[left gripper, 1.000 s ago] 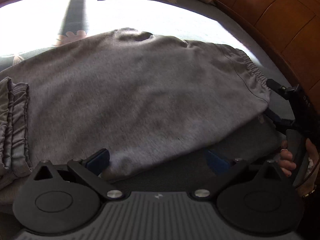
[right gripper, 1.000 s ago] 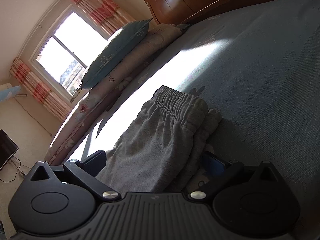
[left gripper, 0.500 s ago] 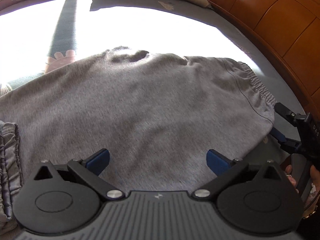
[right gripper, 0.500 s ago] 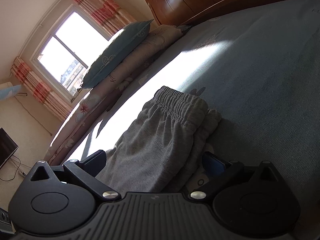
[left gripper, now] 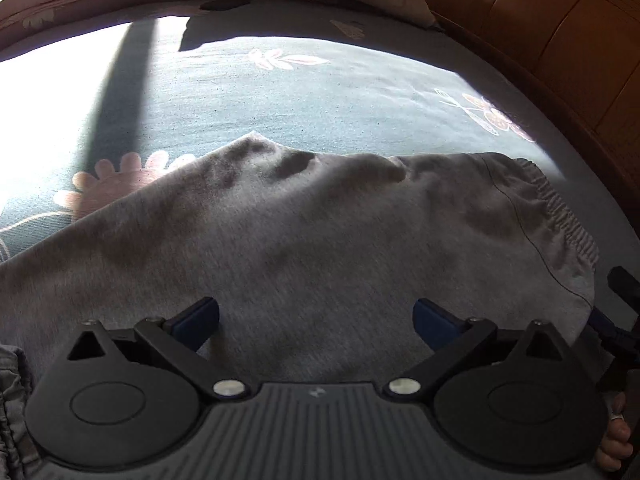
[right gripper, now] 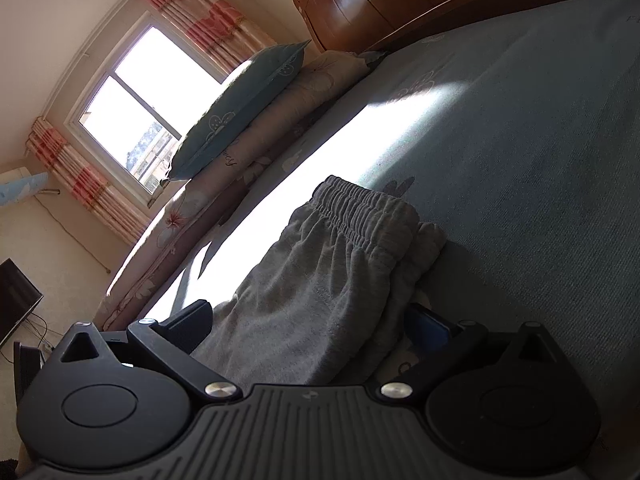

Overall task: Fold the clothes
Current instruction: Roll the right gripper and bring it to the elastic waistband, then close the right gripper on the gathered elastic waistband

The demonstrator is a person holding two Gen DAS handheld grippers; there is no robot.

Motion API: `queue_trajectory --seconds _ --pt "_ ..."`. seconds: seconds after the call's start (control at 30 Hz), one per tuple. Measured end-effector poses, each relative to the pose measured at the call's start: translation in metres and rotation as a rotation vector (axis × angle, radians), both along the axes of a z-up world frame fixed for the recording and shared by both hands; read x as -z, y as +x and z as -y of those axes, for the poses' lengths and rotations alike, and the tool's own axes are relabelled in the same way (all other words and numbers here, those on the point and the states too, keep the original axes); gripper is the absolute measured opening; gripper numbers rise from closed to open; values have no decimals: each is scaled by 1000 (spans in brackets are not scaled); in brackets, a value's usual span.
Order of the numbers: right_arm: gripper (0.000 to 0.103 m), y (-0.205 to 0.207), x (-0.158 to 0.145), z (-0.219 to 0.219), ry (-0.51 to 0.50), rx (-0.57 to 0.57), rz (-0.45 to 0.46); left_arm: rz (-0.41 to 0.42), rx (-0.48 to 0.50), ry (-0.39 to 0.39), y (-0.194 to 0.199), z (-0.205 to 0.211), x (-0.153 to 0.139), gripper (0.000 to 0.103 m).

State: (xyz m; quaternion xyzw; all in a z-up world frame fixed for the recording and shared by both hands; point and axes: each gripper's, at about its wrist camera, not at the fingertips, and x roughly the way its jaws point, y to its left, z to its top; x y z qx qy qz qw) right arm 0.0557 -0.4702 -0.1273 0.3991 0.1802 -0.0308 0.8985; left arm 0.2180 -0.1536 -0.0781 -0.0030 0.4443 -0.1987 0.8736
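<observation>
Grey sweatpants (left gripper: 320, 232) lie folded on the blue floral bed sheet (left gripper: 320, 92), their elastic waistband (left gripper: 560, 216) to the right. My left gripper (left gripper: 316, 316) is open low over the cloth, its blue-padded fingers spread wide with fabric between them. In the right wrist view the waistband (right gripper: 360, 212) points away from me. My right gripper (right gripper: 310, 322) is open around the stacked near edge of the pants (right gripper: 320, 300). From the left wrist view, that gripper's fingers (left gripper: 624, 284) sit at the waistband corner, with a hand (left gripper: 614, 440) below them.
A wooden headboard (left gripper: 560, 40) runs along the right of the bed. Pillows (right gripper: 240, 112) line the far side under a window (right gripper: 132, 108) with striped curtains. Bright sun falls across the sheet (right gripper: 320, 160). A dark screen (right gripper: 16, 304) stands on the floor.
My left gripper has moved forward over the pants, so cloth now lies between its fingers and more sheet shows beyond. The right gripper has hardly moved.
</observation>
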Motion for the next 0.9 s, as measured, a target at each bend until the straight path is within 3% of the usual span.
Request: queue_trajectory --seconds 0.23,0.4,0.67,0.9 --pt "103 2 4 17 141 -2 -26 88 53 43 -45 8 -6 102" --pt "103 34 -1 34 235 3 -195 131 92 71 -63 13 -12 102" --pt "103 65 7 64 394 11 -222 145 128 20 -80 12 -20 102" --pt "103 32 21 58 430 -20 -23 147 150 -21 -79 17 -20 102"
